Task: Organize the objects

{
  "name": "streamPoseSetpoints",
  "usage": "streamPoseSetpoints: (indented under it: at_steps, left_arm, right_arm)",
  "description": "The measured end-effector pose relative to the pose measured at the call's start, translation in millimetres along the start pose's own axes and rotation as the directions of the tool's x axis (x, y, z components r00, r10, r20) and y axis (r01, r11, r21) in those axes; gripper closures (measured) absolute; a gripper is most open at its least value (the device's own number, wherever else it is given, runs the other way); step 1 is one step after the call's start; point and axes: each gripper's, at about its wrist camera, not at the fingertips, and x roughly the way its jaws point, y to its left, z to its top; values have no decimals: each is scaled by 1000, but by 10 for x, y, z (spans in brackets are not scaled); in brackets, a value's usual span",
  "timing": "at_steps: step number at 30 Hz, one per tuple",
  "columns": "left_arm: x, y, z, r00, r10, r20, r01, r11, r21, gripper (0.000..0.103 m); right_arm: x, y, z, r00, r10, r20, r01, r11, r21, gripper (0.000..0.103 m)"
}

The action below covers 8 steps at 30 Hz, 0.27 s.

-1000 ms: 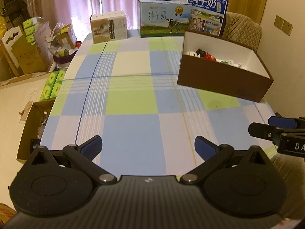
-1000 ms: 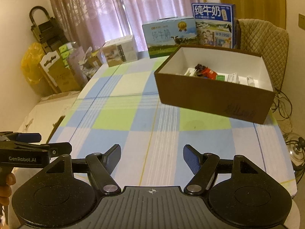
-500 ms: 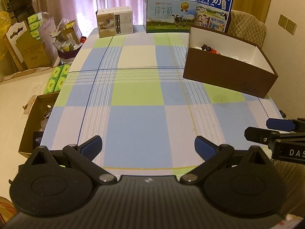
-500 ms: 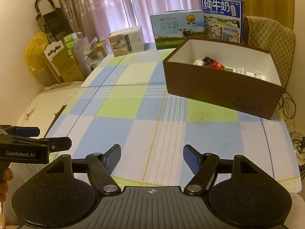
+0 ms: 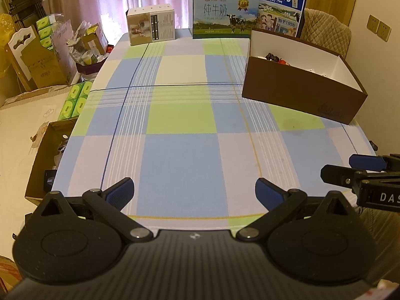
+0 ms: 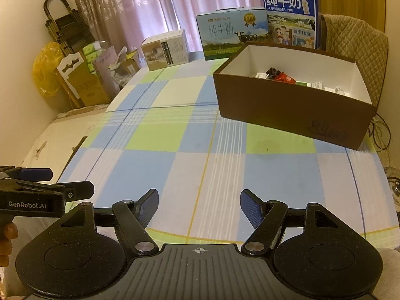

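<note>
Left claw (image 5: 193, 193) spread wide, holding nothing, over the near edge of the checked tabletop (image 5: 180, 155). Right claw (image 6: 199, 206) also spread, nothing between its pads. Brown cardboard box (image 6: 287, 110) sits at 1 o'clock on the tabletop, small items (image 6: 280, 76) inside. Two milk cartons (image 5: 222, 13) and a white box (image 5: 151, 25) stand at the far edge, 12 o'clock.

Matt cardboard box (image 6: 287, 110); smooth checked cloth on table (image 5: 180, 150).
</note>
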Motion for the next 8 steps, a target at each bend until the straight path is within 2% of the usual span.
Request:
streamPoseSetpoints:
  at_steps: [8]
  left_arm:
    - [87,-23,5,1000,7,-13,-7,1000,10,1]
  right_arm:
    - [66,-62,-25,1000,-2,-11,2,1000,19,34]
